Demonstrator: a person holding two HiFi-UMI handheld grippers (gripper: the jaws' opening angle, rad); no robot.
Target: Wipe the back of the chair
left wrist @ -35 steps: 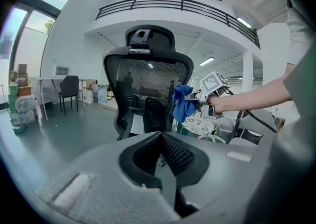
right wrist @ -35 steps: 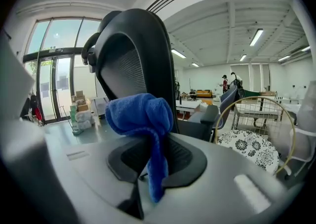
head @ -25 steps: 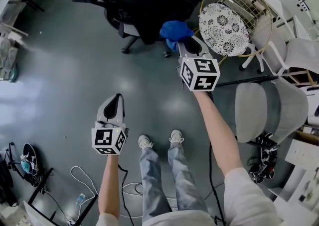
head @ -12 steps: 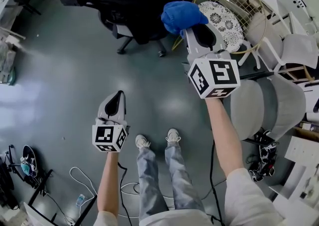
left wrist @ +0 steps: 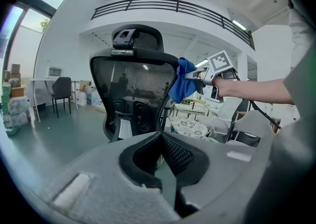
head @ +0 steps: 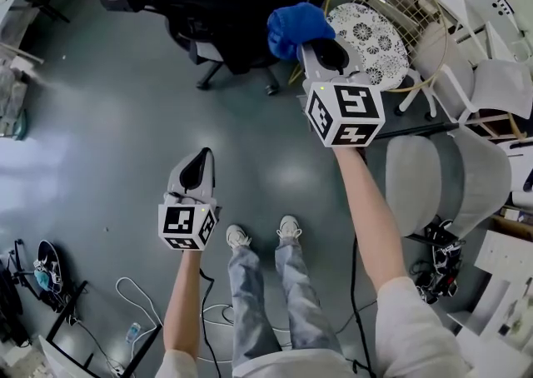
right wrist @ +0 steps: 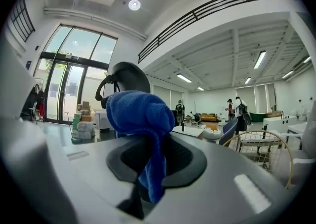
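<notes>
Pinching the soft, limp blue cloth (right wrist: 140,114) in the right gripper (right wrist: 152,139), bunched mid-fold for grip, at the upper side edge of the mesh chair back (left wrist: 131,85), perhaps touching, with the left gripper (left wrist: 161,136) closed empty.

A bunched blue cloth (left wrist: 183,81) sits at the upper edge of the upright black mesh chair (left wrist: 132,89).

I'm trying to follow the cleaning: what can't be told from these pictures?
Whether the blue cloth touches the chair back: the left gripper view only shows them overlapping at its edge.
Most of the chair back, right gripper view: the blue cloth covers all but the headrest.
Part of the chair, head view: cut off by the upper edge.
The chair base, left gripper view: hidden behind the left gripper.
</notes>
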